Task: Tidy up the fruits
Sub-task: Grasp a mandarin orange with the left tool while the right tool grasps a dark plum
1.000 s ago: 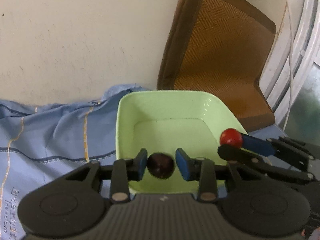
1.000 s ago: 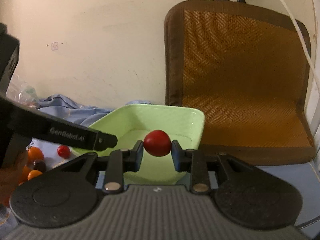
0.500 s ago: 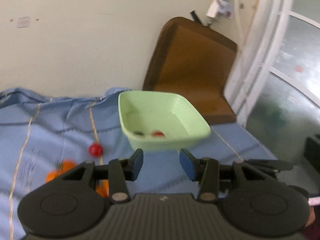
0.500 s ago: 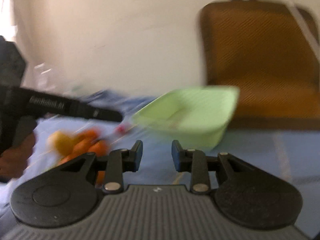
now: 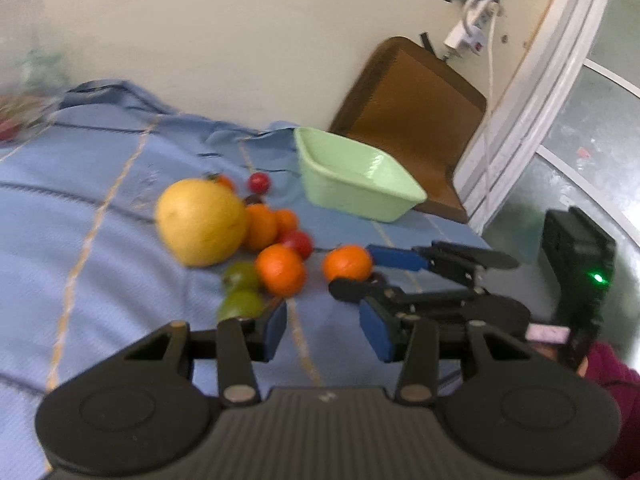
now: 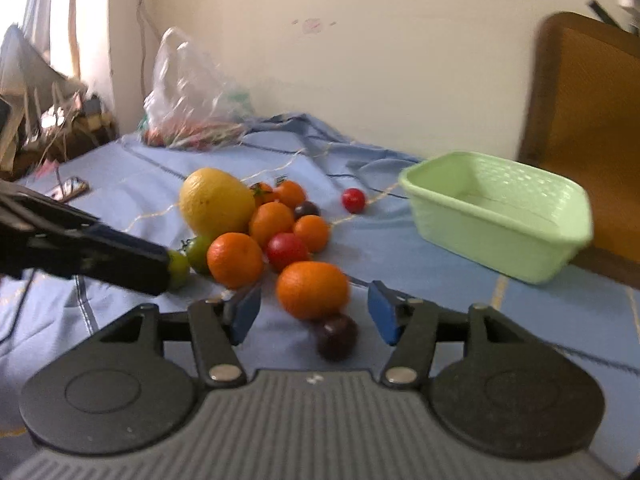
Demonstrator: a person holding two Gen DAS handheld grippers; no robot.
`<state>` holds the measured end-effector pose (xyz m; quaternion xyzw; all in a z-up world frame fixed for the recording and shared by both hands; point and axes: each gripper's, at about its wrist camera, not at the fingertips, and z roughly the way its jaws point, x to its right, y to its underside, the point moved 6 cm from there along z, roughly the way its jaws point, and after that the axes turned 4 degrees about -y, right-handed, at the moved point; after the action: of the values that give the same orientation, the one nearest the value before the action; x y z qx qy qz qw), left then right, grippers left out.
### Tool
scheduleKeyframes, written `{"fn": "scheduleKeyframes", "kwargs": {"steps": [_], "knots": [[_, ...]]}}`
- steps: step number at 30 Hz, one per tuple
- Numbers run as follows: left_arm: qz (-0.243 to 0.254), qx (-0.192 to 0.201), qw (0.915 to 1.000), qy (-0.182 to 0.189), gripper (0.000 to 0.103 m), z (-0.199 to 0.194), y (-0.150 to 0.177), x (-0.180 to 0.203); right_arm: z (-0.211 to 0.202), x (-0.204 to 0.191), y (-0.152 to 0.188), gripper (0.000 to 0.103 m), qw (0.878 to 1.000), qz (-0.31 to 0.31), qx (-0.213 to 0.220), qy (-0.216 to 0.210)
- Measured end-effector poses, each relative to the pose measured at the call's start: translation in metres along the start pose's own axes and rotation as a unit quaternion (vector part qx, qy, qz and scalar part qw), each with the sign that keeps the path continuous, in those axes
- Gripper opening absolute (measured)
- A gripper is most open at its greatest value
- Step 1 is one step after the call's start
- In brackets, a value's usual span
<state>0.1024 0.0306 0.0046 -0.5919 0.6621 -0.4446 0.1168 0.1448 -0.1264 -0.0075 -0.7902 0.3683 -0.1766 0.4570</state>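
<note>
A pile of fruit lies on the blue cloth: a big yellow citrus [image 5: 200, 226] [image 6: 216, 202], several oranges, red tomatoes and green tomatoes [image 5: 240, 304]. A light green basket [image 5: 354, 182] [image 6: 500, 210] stands to the right of the pile. My left gripper [image 5: 323, 330] is open and empty, just in front of the green tomatoes. My right gripper [image 6: 314, 314] is open, with an orange [image 6: 313, 290] and a dark plum [image 6: 337, 336] lying between its fingers. In the left wrist view the right gripper's fingers [image 5: 396, 258] flank that orange [image 5: 347, 263].
A brown woven chair [image 5: 416, 120] stands behind the basket against the wall. A clear plastic bag [image 6: 192, 96] with produce lies at the cloth's far left. A phone [image 6: 68, 188] lies at the left. A power strip [image 5: 472, 28] hangs on the wall.
Both grippers dropped their fruit, a dark plum and a red tomato, into the basket, opened, and pulled back to the fruit pile. The right gripper now brackets an orange.
</note>
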Motion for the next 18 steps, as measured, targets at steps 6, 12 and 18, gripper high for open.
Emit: {"fn": "scheduleKeyframes", "kwargs": {"steps": [6,12,18], "knots": [[-0.013,0.007,0.9999,0.007,0.043,-0.016,0.007,-0.014,0.004,-0.019,0.001,0.045,0.999,-0.036,-0.009,0.01],[0.006,-0.003,0.9989,0.046,0.05,-0.012,0.017,0.002,-0.023,-0.049,0.019,0.053,0.998,-0.049,-0.021,-0.044],[0.032,-0.021,0.9976,0.057,0.055,0.005,0.017,0.027,-0.043,-0.034,0.028,0.062,0.998,0.012,-0.018,-0.066]]}}
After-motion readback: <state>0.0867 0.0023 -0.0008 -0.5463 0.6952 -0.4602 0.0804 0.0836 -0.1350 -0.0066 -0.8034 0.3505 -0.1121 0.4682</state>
